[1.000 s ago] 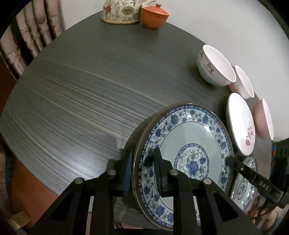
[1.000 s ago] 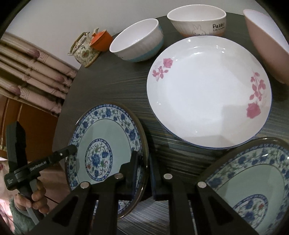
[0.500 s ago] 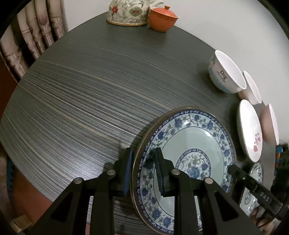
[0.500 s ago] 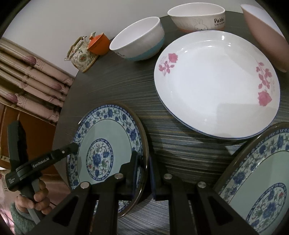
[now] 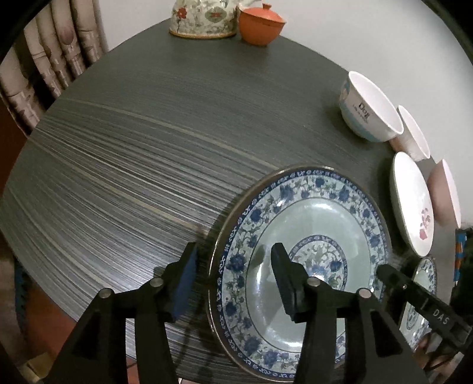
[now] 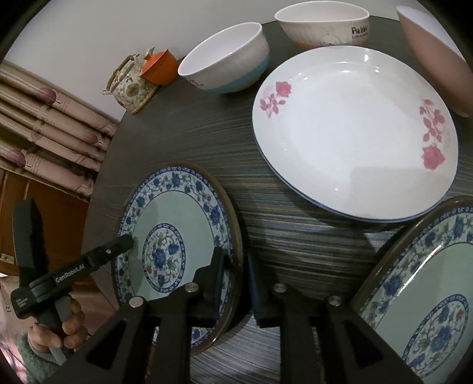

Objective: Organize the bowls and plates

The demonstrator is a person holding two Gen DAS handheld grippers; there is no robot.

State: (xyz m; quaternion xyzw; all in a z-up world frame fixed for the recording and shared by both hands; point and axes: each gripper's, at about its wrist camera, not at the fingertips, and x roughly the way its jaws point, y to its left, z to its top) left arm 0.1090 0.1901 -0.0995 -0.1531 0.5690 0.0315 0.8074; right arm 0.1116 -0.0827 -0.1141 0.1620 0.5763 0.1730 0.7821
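On the dark desk (image 5: 142,165) a blue-patterned plate (image 5: 304,260) is straddled at its rim by the parted left gripper (image 5: 233,280) fingers; its opposite rim is clamped by the right gripper (image 6: 235,283), and a second, cropped blue plate (image 6: 419,295) lies beside.

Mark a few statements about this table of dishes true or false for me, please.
1. The left gripper has its fingers apart, one on each side of the blue-patterned plate rim. True.
2. The rose plate is stacked on that plate. False: it lies on the table, apart from it.
3. Only one blue-patterned plate is in view. False: a second blue plate shows at the lower right of the right wrist view.
4. The orange cup sits beside the teapot. True.
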